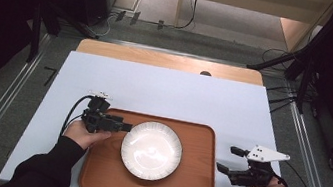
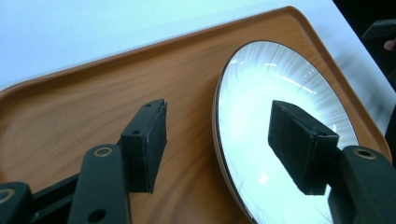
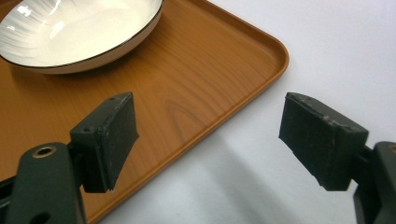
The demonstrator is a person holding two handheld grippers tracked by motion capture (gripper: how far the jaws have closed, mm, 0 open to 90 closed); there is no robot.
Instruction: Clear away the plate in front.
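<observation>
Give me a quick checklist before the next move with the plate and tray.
1. Left gripper open, pads off the plate: ok.
2. Plate's rim between the left jaws: ok, they straddle it.
3. Plate flat on the wooden tray: ok.
4. Right gripper open: ok.
5. Right gripper lined up on the tray's edge: ok, its jaws straddle the rim by a corner.
6. Whether the tray sits fully on the white table sheet: cannot tell, near edge hidden.

Grey carpet floor (image 1: 163, 35) surrounds the white-topped table (image 1: 164, 93).
</observation>
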